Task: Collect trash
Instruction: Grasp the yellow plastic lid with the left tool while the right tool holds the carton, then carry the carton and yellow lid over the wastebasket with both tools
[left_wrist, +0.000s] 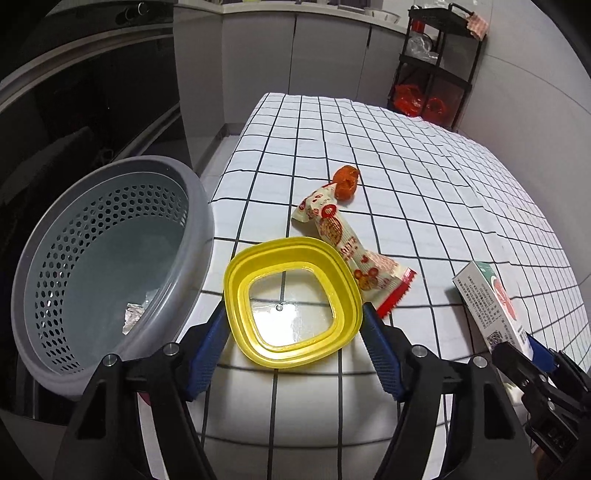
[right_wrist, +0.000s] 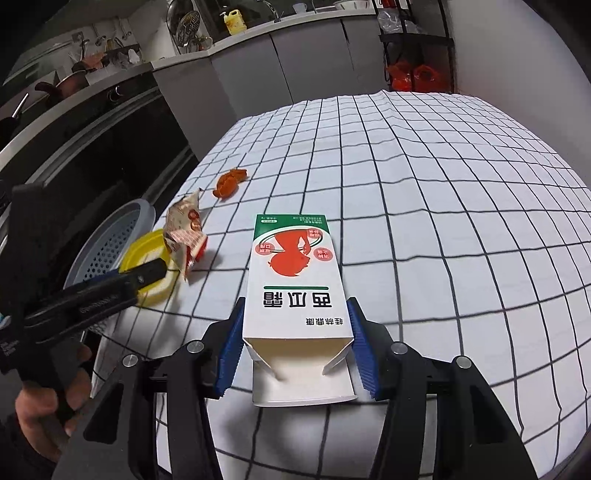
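The grey basket (left_wrist: 110, 258) hides its far wall from the right wrist view, tucked behind the yellow lid (right_wrist: 147, 266) and the left gripper (right_wrist: 147, 275). In the left wrist view the carton (left_wrist: 487, 306) runs behind the right gripper (left_wrist: 517, 354), lower end hidden. Small print on the carton is too fine to read. A crumpled scrap (left_wrist: 133, 317) in the basket is too small to name.

Desk cloth (left_wrist: 406, 177): white, black grid. Yellow lid (left_wrist: 291, 301) between left tool (left_wrist: 295, 332) pads, blue-ribbed; grey perforated basket (left_wrist: 110, 258) to its left. White, green-topped box (right_wrist: 295, 277), red figure, in right tool (right_wrist: 295, 354).
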